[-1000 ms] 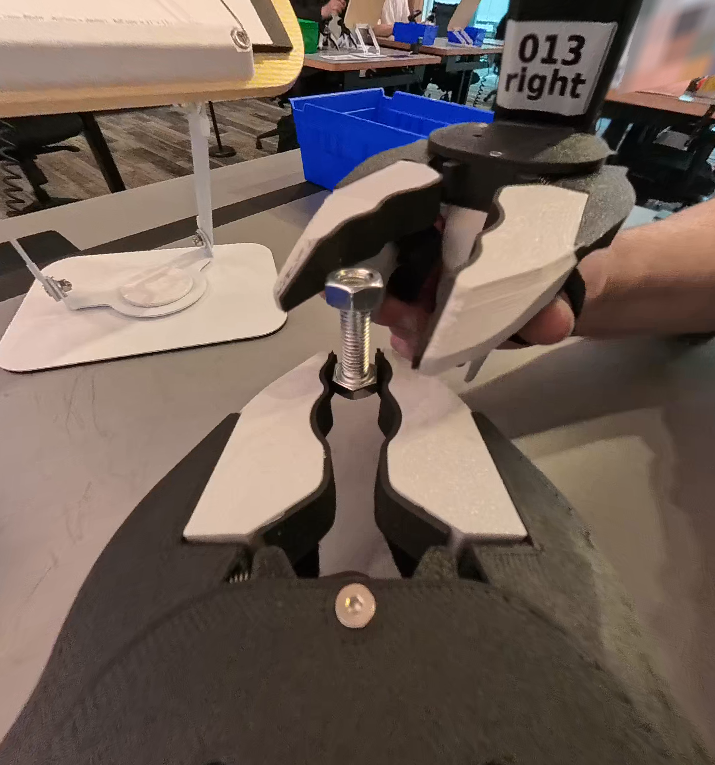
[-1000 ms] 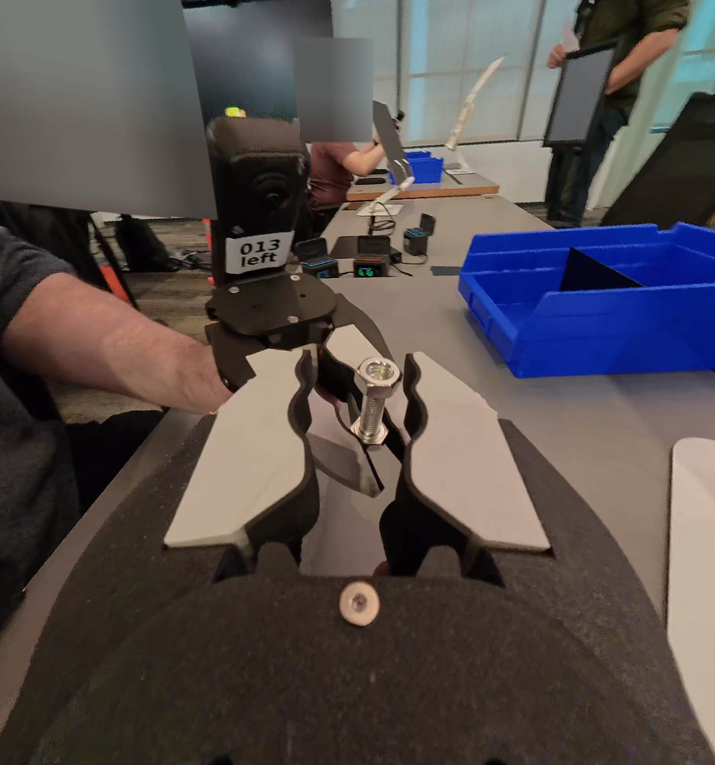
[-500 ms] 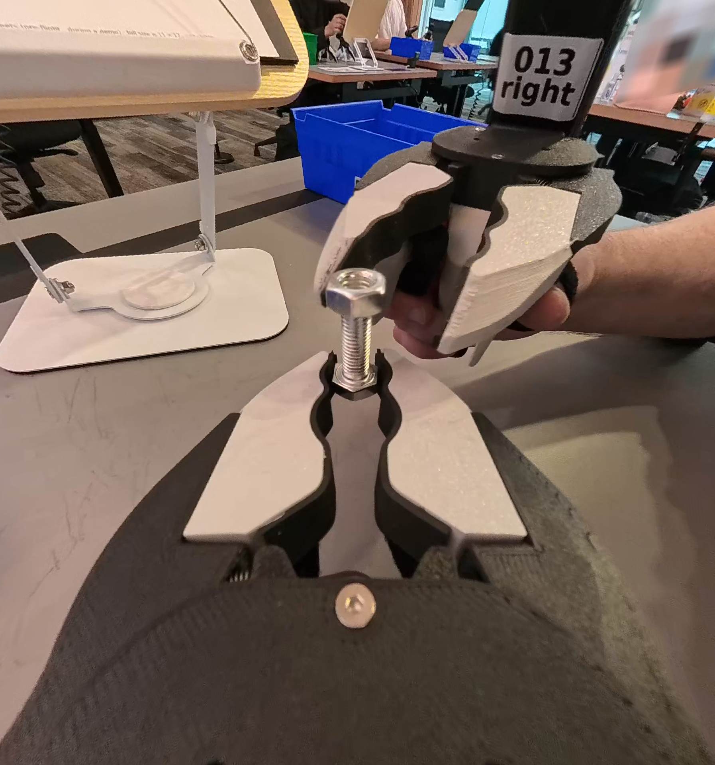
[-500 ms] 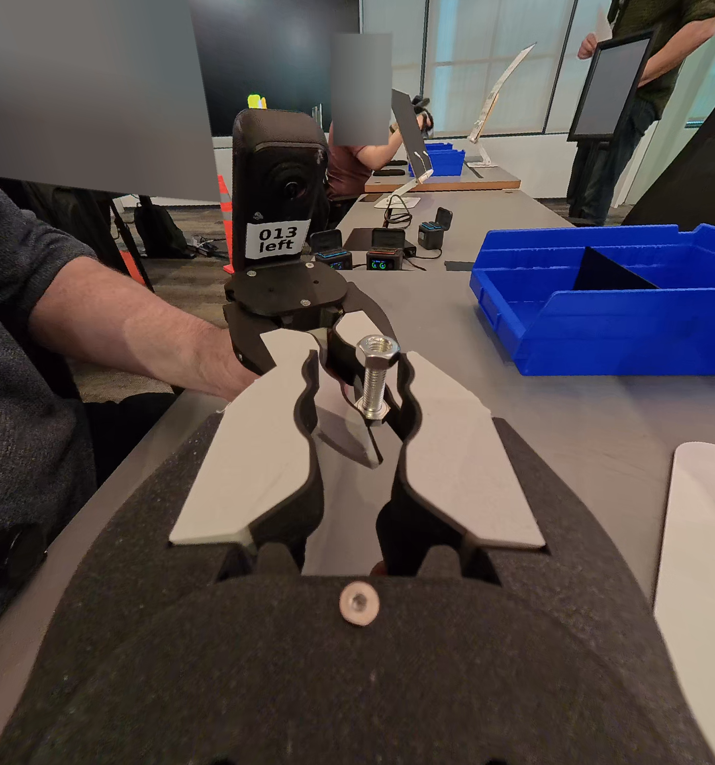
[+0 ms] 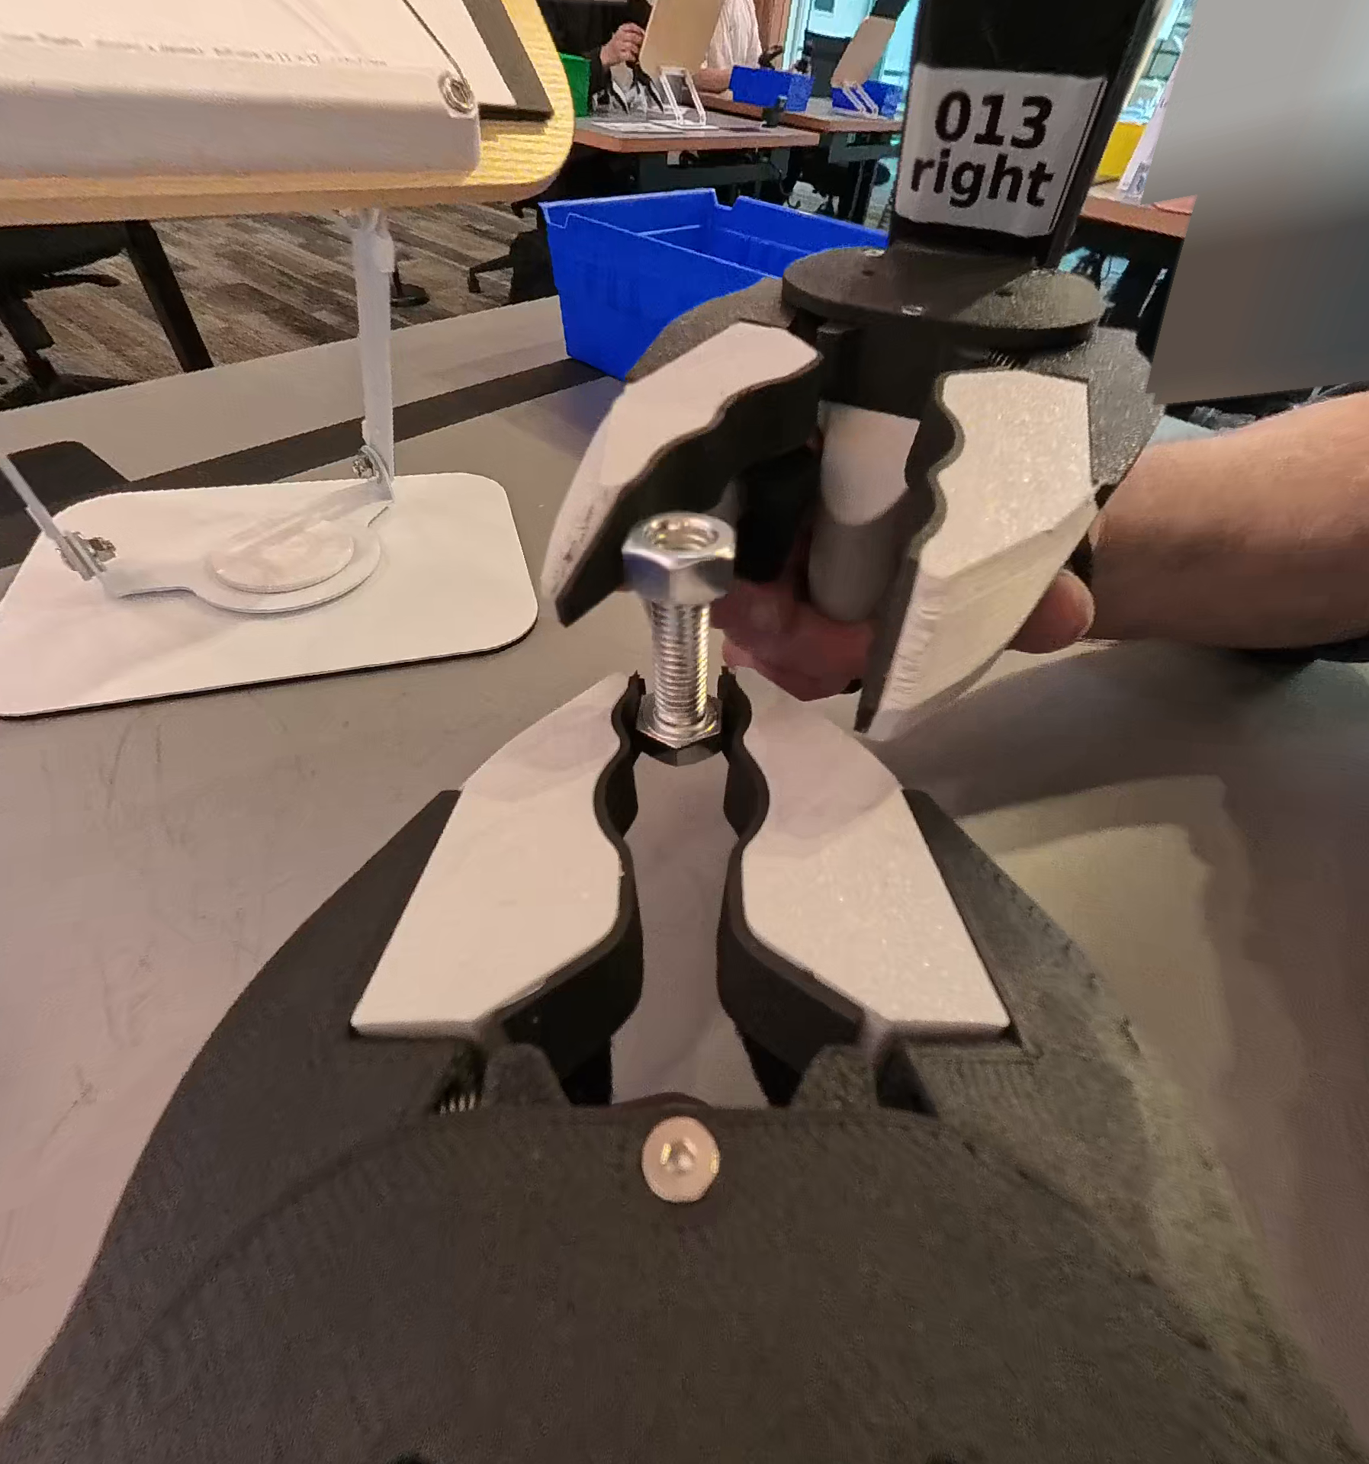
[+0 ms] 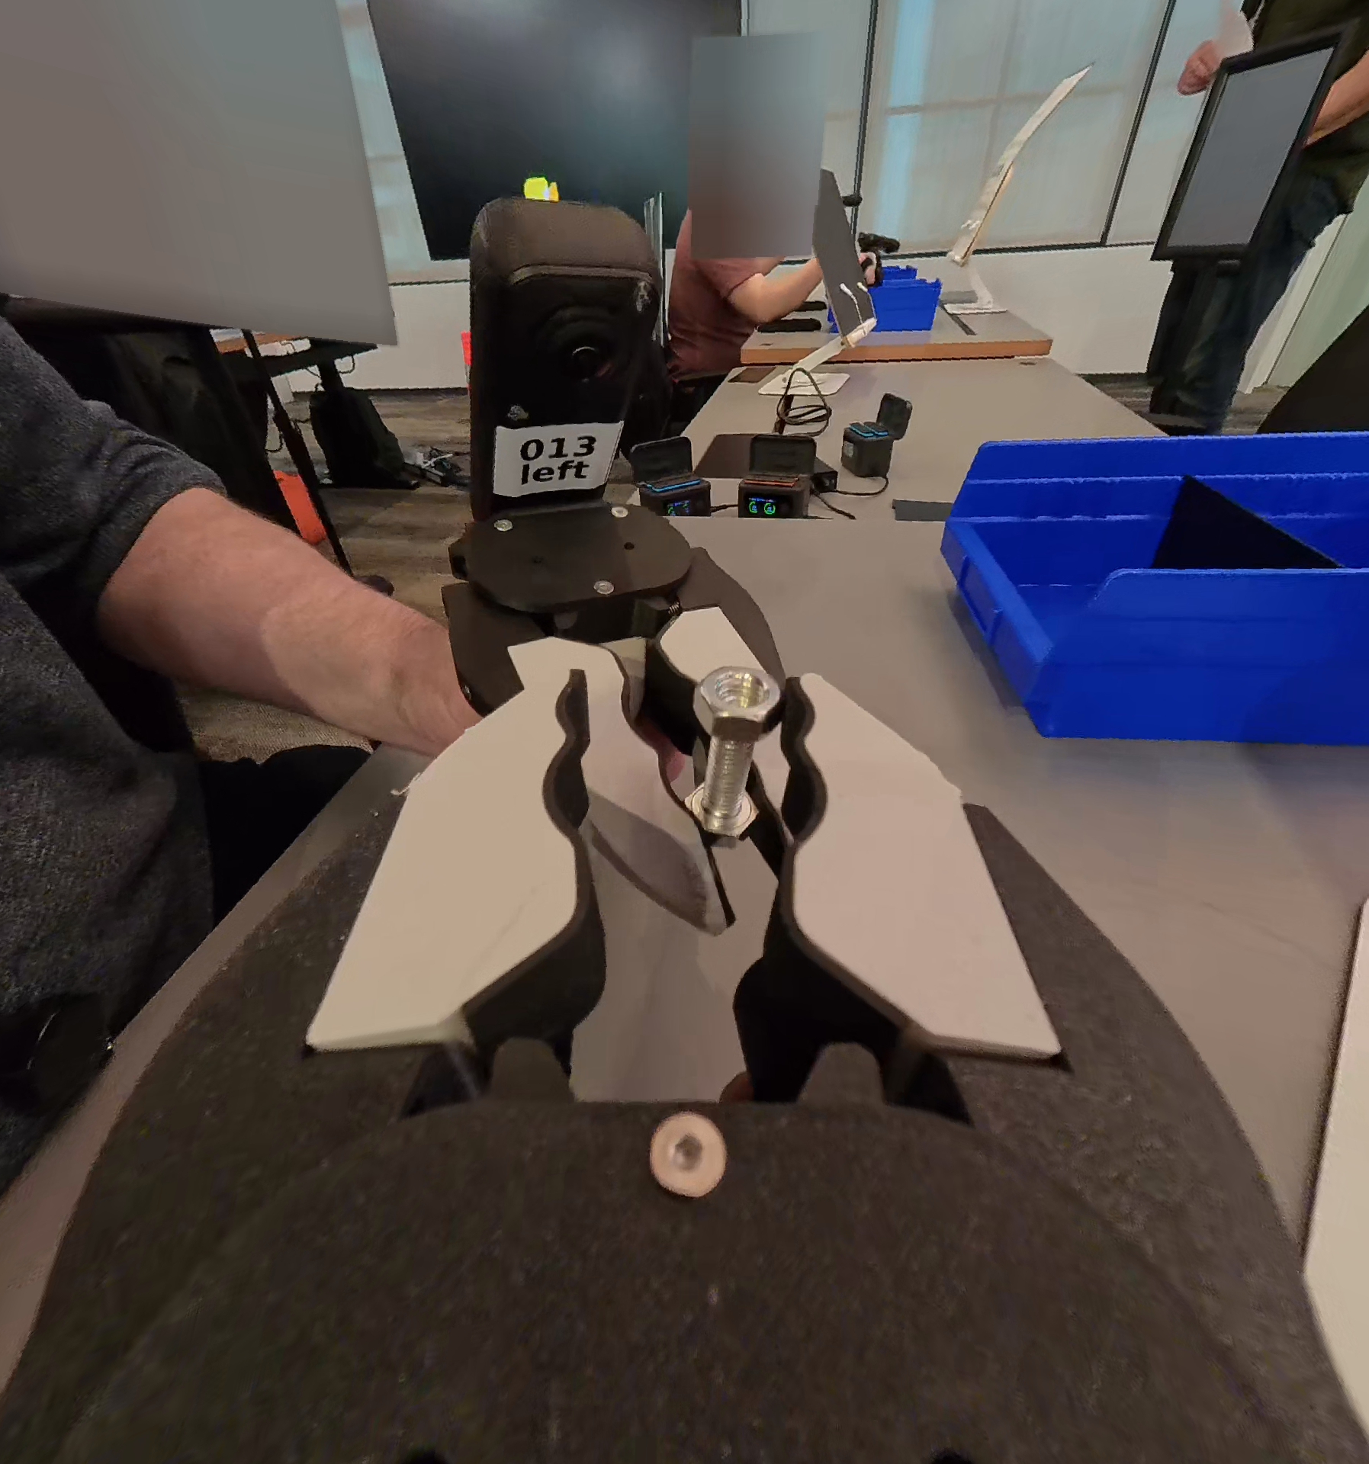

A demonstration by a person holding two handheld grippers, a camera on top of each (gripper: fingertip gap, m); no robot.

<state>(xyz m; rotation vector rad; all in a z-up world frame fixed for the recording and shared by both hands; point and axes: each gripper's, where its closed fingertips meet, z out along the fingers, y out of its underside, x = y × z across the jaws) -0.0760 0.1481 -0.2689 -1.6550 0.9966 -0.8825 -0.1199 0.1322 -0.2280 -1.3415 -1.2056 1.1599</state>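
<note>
1. Grey desk [image 5: 190, 871] fills the foreground of an open office; a white stand base [image 5: 269, 602] sits to my left front, a blue bin [image 6: 1188, 602] further back, and other people work at desks behind.
2. My left hand-held gripper [image 5: 679, 713] pinches the hex head of a silver bolt [image 5: 677, 657] at its fingertips, both pads pressed against it, so the bolt stands upright with its thread pointing up, above the desk.
3. A silver nut [image 5: 677, 554] sits on the top end of the thread, well above the bolt head.
4. My right hand-held gripper [image 6: 681, 697] is spread around that nut. One fingertip lies right beside the nut, perhaps touching it; the other stands clearly apart from it, so it grips nothing.
5. What could go wrong, as I judge it: the nut looks only barely started on the thread, so a sideways nudge from the near finger could tip it off or cross-thread it.
6. The left grip is only at the very tips, on a narrow hex head. A push on the nut would act high up the thread, and the bolt could pivot or slip out.
7. If the right fingers close off-centre, they may catch a corner of the nut rather than its flats and skid.
8. Pose: my right hand [image 5: 823, 634] holds its hand-held gripper facing the left one, tilted down toward the nut, forearm coming in from the right. My left forearm [image 6: 285, 634] reaches in level from the left, its fingers flat and low over the desk.
</note>
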